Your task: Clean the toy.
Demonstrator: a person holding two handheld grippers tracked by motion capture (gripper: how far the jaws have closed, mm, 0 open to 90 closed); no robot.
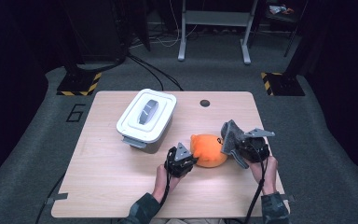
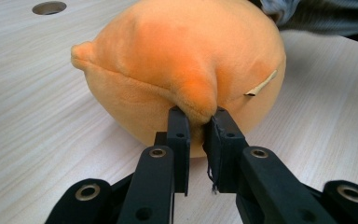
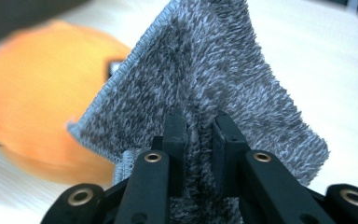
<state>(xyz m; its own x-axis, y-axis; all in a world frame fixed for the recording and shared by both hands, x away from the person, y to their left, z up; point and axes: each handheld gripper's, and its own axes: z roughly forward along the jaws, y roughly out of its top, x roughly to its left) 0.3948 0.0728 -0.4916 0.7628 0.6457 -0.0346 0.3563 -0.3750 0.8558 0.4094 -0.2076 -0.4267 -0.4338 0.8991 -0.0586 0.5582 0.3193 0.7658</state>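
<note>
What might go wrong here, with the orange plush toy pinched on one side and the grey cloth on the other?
The left gripper pinches only a small fold of the orange plush toy, so it might slip free. The grey cloth hangs loosely from the right gripper, so it could flop or shove the toy aside.

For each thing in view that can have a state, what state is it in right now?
Orange plush toy: lying on the table, pinched by a fold.
Grey cloth: held up off the table, beside the toy.
White lidded box: lid on.
Left gripper: jaws shut on the toy.
Right gripper: jaws shut on the cloth.
</note>
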